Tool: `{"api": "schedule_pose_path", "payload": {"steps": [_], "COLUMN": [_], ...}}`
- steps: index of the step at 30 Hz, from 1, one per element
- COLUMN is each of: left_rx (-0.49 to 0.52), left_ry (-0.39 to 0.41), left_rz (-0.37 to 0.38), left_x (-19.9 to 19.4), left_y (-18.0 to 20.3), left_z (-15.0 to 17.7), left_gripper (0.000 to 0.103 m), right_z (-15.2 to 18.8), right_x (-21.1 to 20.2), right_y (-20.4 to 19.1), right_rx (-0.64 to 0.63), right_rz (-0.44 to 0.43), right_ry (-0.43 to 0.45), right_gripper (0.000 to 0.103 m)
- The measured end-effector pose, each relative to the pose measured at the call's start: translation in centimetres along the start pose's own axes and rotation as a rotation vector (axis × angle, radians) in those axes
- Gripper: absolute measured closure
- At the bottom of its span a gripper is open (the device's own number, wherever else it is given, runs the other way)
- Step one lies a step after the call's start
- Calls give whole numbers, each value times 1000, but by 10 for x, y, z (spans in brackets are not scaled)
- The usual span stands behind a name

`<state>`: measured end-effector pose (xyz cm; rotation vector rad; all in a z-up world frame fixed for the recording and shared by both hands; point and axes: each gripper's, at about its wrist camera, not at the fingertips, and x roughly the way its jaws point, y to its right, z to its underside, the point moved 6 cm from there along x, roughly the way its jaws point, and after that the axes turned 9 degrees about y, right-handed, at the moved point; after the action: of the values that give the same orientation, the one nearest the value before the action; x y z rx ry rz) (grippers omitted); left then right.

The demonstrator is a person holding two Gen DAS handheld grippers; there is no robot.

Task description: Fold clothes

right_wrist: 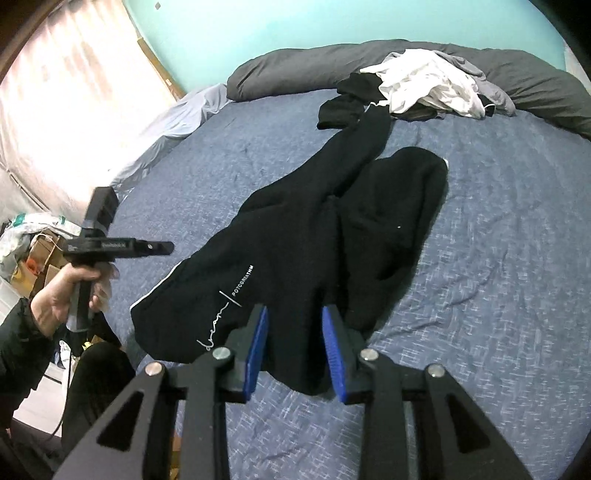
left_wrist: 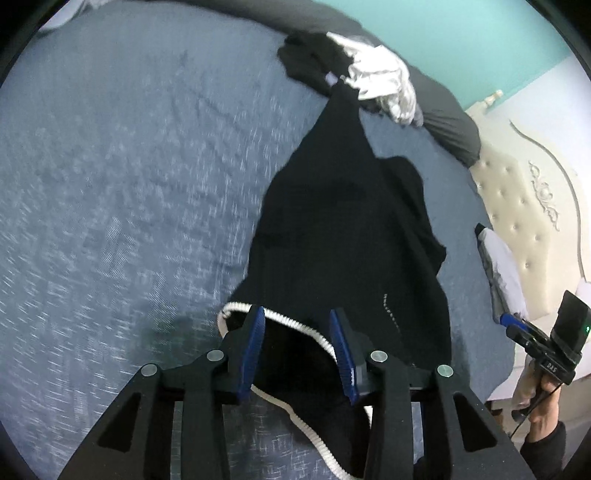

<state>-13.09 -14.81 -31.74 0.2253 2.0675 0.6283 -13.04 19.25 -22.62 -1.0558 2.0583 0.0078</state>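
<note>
Covering bed, blue sheet (right_wrist: pixel 498 221), teal wall (right_wrist: pixel 258 29)

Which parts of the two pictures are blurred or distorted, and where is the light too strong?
Left wrist view: the blue bedspread is smeared by motion blur, and the fisheye bends the headboard. Right wrist view: sharper, the white print on the black garment is readable; the curtain at upper left is overexposed; the bed edges curve.
</note>
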Motion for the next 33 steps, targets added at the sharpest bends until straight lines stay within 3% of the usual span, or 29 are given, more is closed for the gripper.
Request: {"api": "schedule_pose_path", "payload": {"steps": [7,14,17,20,28,29,32,33], "left_rx": [-128,-274,-273,-283,-311,-304,-278,-268], "left_ry": [-49,-52,-49,-48,1,9,38,51], "left_rz": [18,85,85,74,67,68,64,62], "left_x": [30,44,39,36,52,54,57,57], "left_y": [-16,-27,-28,-33,-40,-38,-32,-29], "left_z": [8,11,15,20,7,5,-1,-5], "left_gripper": [62,62,61,48,48,52,96,98], "right_z": [4,7,8,8,4,4,4,5], "right_x": [4,5,3,5,6,5,5,5], "right_y": [6,19,21,21,7,5,4,5], "right_rx": [18,45,46,39,2,-7,-16,-15], "right_rz": [-10,-6,-8,-5,-11,-9,-6,-5], "right_ry": [2,6,9,8,12,10,5,4], "right_gripper": [72,72,72,72,72,72,72,72]}}
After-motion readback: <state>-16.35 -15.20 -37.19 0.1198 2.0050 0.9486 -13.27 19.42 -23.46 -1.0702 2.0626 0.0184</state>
